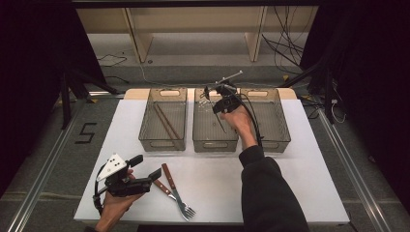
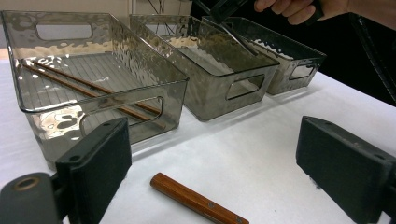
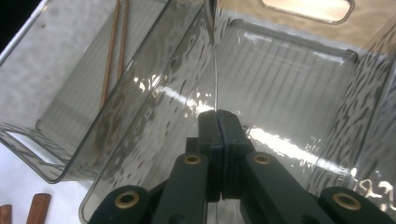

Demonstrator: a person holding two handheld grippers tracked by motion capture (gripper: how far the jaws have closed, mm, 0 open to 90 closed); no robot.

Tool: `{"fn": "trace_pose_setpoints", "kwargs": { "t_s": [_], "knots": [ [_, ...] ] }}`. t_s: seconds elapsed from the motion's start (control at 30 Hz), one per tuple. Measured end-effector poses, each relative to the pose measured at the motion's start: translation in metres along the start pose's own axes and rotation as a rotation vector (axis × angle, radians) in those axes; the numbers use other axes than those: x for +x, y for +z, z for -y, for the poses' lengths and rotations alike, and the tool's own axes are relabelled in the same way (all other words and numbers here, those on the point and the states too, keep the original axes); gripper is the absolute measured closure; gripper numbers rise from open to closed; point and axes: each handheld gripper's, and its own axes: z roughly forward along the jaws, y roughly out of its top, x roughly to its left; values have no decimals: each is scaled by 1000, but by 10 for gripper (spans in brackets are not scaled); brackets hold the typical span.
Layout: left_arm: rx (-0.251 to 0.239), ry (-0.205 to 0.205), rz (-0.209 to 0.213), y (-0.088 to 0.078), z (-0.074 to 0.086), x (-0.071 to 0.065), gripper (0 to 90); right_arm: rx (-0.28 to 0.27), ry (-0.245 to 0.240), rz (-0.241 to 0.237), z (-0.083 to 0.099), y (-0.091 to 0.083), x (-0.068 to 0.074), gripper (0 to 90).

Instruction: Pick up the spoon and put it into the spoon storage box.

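The person wears a dark long sleeve point(image 1: 268, 193) on the right arm. Each hand carries a black two-jaw gripper: the left gripper point(image 1: 145, 171) bears a grey three-cornered plate point(image 1: 112, 166) dotted with small holes, the right gripper point(image 1: 218, 102) trails a black cable point(image 1: 252, 121). Its flat black fingers point(image 3: 231, 135) hang on arms with brass-coloured rivets point(image 3: 192, 159).

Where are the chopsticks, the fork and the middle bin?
chopsticks point(image 1: 167, 123), high view, middle of the sticks.
fork point(image 1: 180, 198), high view, metal neck above the tines.
middle bin point(image 2: 212, 91), left gripper view, front wall.
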Motion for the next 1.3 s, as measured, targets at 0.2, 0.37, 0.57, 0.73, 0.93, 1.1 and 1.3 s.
{"fn": "trace_pose_setpoints", "kwargs": {
  "t_s": [0.2,0.37,0.57,0.73,0.93,1.1,1.3],
  "knots": [
    [-3,-3,-1,0,0,0,99,14,0,-3,3,8,3,900],
    [0,1,0,0,0,0,99,25,-2,9,8,14,4,900],
    [2,1,-1,0,0,-1,99,48,3,10,13,19,4,894],
    [-4,-2,0,0,0,0,99,80,9,9,18,26,4,855],
    [-3,-3,0,-1,0,0,99,77,-1,-17,17,21,5,669],
    [9,4,0,0,0,0,99,20,-40,-61,21,0,6,555],
    [12,2,-2,1,0,0,99,-70,-76,-124,42,-30,10,414]
  ]
}}
